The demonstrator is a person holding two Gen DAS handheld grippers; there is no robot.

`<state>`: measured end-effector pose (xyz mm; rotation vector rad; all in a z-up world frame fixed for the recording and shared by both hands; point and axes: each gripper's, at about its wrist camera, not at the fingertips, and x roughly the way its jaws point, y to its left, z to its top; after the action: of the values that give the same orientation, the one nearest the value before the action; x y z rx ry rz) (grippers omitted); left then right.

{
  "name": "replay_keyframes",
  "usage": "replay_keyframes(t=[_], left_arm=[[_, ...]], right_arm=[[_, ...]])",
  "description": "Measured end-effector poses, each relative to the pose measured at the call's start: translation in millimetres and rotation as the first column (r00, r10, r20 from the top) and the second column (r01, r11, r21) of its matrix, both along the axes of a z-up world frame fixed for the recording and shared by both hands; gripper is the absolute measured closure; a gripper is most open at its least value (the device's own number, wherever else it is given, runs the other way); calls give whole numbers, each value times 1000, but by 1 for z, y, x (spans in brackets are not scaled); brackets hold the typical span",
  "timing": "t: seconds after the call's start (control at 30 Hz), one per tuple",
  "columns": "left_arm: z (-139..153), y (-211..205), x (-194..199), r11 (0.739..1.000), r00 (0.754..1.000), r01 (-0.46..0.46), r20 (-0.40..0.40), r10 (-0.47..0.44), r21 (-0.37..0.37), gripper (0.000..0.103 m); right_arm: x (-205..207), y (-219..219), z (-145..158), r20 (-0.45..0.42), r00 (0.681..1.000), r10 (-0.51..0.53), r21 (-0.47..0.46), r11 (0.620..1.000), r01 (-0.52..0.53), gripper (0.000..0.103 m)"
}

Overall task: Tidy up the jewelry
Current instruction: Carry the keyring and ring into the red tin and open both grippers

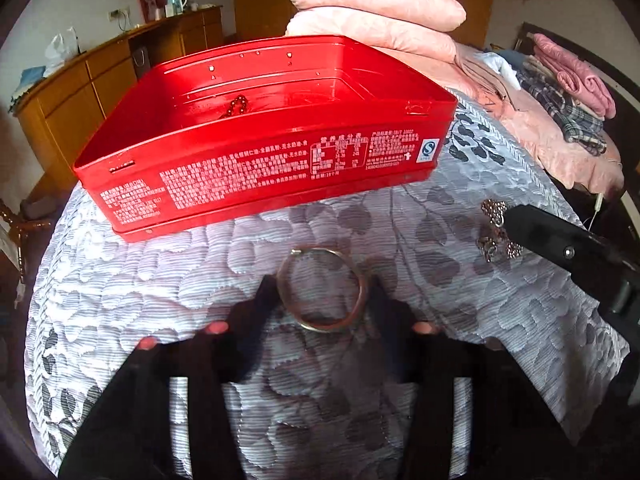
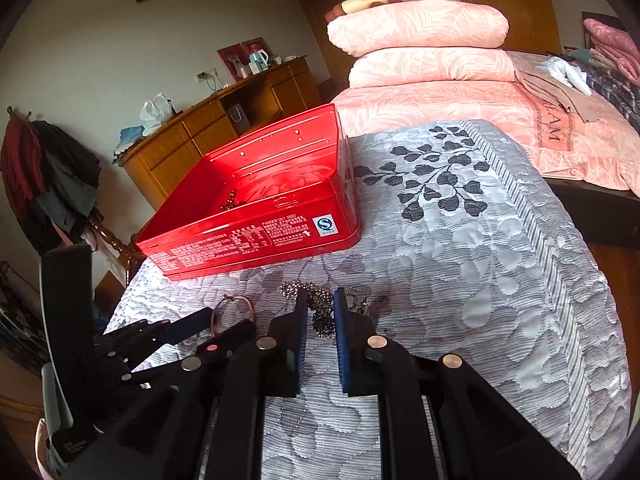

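Showing a blue "S" mark, red tin (image 1: pixel 256 148), white print unreadable.

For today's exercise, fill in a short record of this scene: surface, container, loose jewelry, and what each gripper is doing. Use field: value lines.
surface: grey leaf-pattern quilt on a bed
container: open red tin, some jewelry already inside
bangle: silver bangle lying on the quilt between the left gripper's fingers
chain: beaded chain bunched on the quilt
left gripper: open, straddling the bangle
right gripper: open, fingers either side of the chain
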<state>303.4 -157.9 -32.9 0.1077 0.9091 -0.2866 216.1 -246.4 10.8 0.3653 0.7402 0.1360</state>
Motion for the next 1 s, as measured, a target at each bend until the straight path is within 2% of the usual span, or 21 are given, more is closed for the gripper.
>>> replay_keyframes(t=[0.13, 0.3, 0.6, 1.0], left_arm=[[1, 7, 0, 999, 1000, -6, -2, 6, -42, 59], [10, 19, -7, 998, 999, -24, 35, 27, -64, 59], [52, 48, -15, 990, 988, -55, 136, 72, -128, 59], [105, 65, 15, 981, 968, -78, 224, 117, -175, 59]], right_arm=[[0, 2, 0, -1, 1000, 5, -2, 1000, -5, 90], [-2, 4, 5, 16, 1000, 8, -8, 1000, -8, 90], [3, 12, 29, 66, 997, 36, -35, 999, -34, 90], [38, 18, 89, 170, 983, 74, -57, 996, -65, 90]])
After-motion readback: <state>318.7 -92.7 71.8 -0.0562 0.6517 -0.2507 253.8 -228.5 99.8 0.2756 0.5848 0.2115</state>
